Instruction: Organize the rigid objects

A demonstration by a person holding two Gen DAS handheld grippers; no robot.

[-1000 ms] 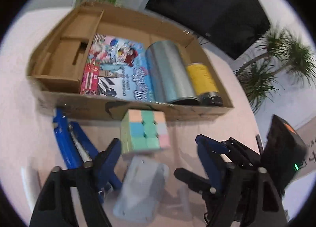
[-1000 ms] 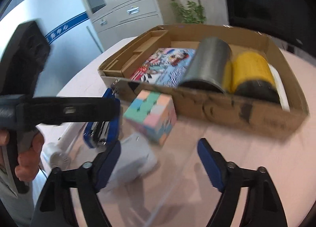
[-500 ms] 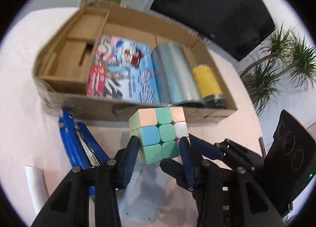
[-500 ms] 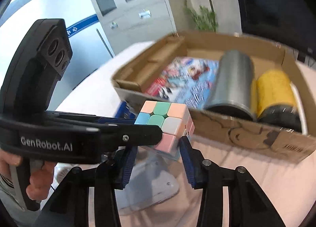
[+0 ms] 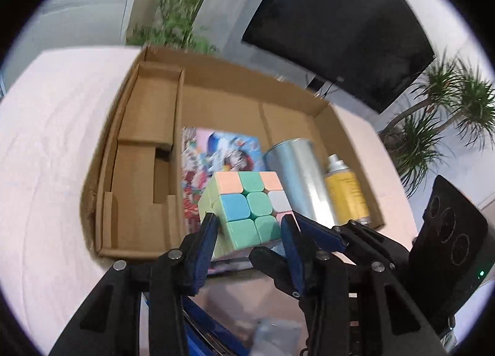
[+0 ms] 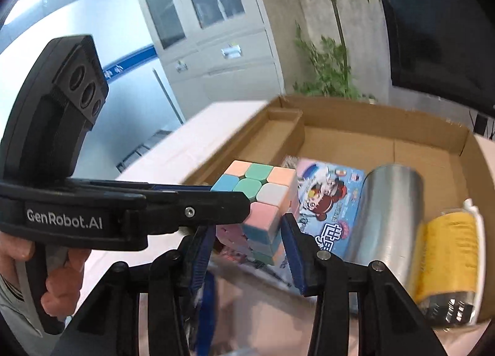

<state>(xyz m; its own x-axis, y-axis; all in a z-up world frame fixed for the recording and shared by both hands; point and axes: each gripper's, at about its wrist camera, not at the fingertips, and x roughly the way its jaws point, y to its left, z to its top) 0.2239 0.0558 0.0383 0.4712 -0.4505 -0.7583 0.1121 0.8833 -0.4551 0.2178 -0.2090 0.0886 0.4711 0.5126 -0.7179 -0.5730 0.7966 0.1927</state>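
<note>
Pastel puzzle cube [image 5: 244, 210]: clamped between the jaws of both the left gripper [image 5: 249, 233] and the right gripper [image 6: 249, 240], held above the near wall of the cardboard box [image 5: 139, 250]. Box contents: illustrated flat package [image 5: 216, 154] lying flat; silver cylinder [image 5: 297, 179] on its side just beside it; yellow spray can [image 5: 345, 192] beside the cylinder. Box stands on the pale pink worktop [image 5: 46, 145]. Blue object [image 5: 213, 334], partly hidden, lies below the grippers.
</note>
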